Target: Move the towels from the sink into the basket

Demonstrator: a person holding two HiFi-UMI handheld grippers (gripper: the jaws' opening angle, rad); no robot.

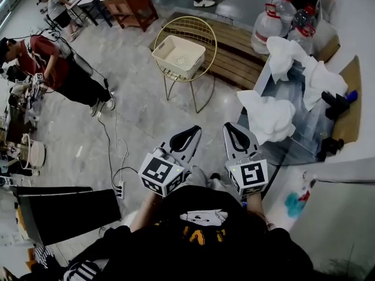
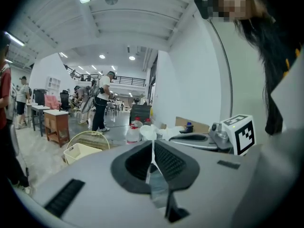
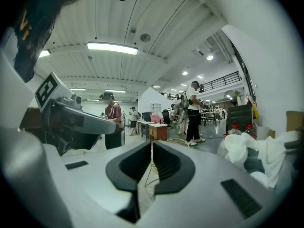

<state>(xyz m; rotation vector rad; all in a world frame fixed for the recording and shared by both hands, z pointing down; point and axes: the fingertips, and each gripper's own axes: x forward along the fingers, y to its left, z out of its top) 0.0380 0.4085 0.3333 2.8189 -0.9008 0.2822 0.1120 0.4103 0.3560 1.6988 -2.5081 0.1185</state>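
Note:
Three white towels lie at the steel sink [image 1: 309, 120] on the right: one at its far end [image 1: 282, 54], one on its right rim [image 1: 322, 81], one on the near left rim [image 1: 270, 116]. The cream slatted basket [image 1: 179, 55] sits on a gold wire stand, left of the sink and farther off. My left gripper [image 1: 188, 134] and right gripper [image 1: 233, 132] are side by side close to my body, both shut and empty, short of the sink. The left gripper view shows its jaws [image 2: 152, 148] together, with the basket [image 2: 80, 152] beyond. The right gripper view shows towels [image 3: 251, 148] at right.
Large water bottles [image 1: 266, 25] stand behind the sink by a wooden pallet [image 1: 234, 45]. A cable and power strip [image 1: 120, 189] lie on the floor to my left. People [image 1: 53, 69] work at the far left. Black fittings [image 1: 335, 103] sit on the sink's right side.

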